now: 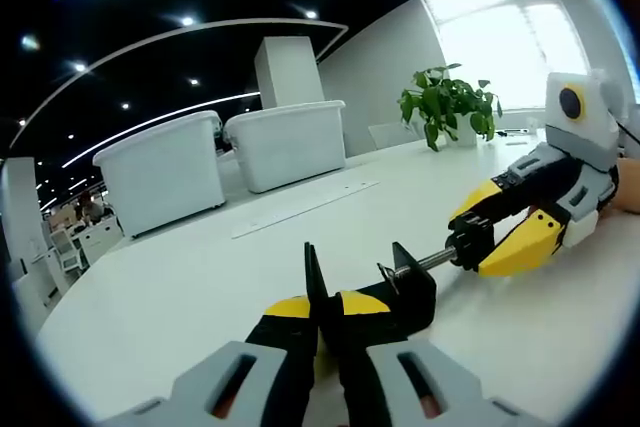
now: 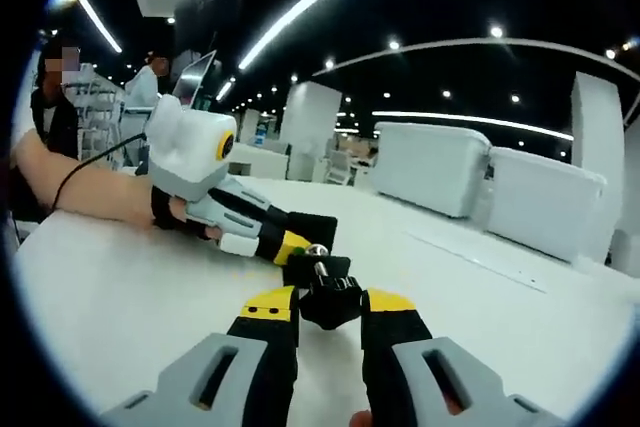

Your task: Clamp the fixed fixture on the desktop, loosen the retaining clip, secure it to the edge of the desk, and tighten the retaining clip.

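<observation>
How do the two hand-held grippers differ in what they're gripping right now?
The left hand-held gripper is shut on the black clamp body, low against the white desk. The right hand-held gripper is shut on the knob at the end of the clamp's screw, reaching in from the side. Both have yellow-and-black jaws and hold the same fixture.

An open-plan office is being shown: long curved ceiling light strips [image 1: 200, 112] are glowing above a broad white desktop [image 1: 180, 287]. Two white plastic storage bins [image 1: 165, 172] and a green potted plant [image 1: 445, 102] are sitting beyond the jaws, a bright window [image 1: 510, 37] behind.
</observation>
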A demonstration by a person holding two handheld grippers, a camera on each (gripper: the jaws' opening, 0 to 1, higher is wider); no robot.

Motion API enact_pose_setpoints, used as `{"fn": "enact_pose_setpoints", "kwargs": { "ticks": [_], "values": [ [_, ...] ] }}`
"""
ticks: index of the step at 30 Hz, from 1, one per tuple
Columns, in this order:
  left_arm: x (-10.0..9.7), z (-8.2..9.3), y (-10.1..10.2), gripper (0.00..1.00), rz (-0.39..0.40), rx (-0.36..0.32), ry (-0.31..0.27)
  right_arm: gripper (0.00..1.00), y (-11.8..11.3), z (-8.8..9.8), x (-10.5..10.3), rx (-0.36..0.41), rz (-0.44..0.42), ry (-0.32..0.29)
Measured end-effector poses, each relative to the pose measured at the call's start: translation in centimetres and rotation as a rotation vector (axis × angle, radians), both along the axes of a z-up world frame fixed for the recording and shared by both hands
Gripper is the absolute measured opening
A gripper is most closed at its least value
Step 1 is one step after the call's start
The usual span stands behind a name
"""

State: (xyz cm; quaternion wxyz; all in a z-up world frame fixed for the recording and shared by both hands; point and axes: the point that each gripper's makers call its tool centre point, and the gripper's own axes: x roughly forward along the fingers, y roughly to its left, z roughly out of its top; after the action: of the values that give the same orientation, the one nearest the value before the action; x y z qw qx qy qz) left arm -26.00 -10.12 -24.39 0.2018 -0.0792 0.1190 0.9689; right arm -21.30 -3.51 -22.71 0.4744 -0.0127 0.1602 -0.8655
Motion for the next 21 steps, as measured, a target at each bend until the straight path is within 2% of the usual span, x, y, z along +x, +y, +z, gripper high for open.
{"fn": "enact_pose_setpoints", "kwargs": {
  "ticks": [1, 3, 4, 12, 14, 15, 17, 19, 21],
  "values": [
    [0.0, 0.0, 0.0, 0.07, 0.001, 0.000, 0.000, 0.24, 0.0, 0.1, 0.0, 0.018, -0.003, 0.030],
    [0.0, 0.0, -0.1, 0.08, 0.004, -0.001, 0.001, 0.24, -0.2, 0.1, 0.2, 0.084, -0.008, 0.137],
    [-0.1, 0.0, -0.1, 0.08, 0.005, -0.001, 0.001, 0.24, -0.2, 0.0, -0.1, 0.097, -0.008, 0.159],
    [-0.3, 0.1, -0.2, 0.08, 0.008, -0.001, 0.001, 0.24, -0.1, 0.0, -0.4, 0.109, -0.008, 0.173],
    [-0.2, 0.1, -0.2, 0.08, 0.008, -0.001, 0.002, 0.24, 0.0, 0.0, -0.5, 0.101, -0.012, 0.156],
    [-0.2, 0.1, -0.2, 0.07, 0.007, -0.002, 0.002, 0.25, 0.1, 0.0, -0.4, 0.084, -0.016, 0.124],
    [-0.3, 0.1, -0.2, 0.07, 0.005, -0.002, 0.002, 0.27, 0.1, 0.2, -0.2, 0.019, -0.015, 0.039],
    [-0.3, 0.1, -0.2, 0.07, 0.005, -0.002, 0.002, 0.31, 0.2, 0.9, 0.0, -0.045, 0.000, -0.003],
    [-0.4, 0.1, -0.2, 0.07, 0.004, -0.002, 0.002, 0.32, 0.3, 1.4, 0.1, -0.106, 0.004, -0.071]
  ]
}}
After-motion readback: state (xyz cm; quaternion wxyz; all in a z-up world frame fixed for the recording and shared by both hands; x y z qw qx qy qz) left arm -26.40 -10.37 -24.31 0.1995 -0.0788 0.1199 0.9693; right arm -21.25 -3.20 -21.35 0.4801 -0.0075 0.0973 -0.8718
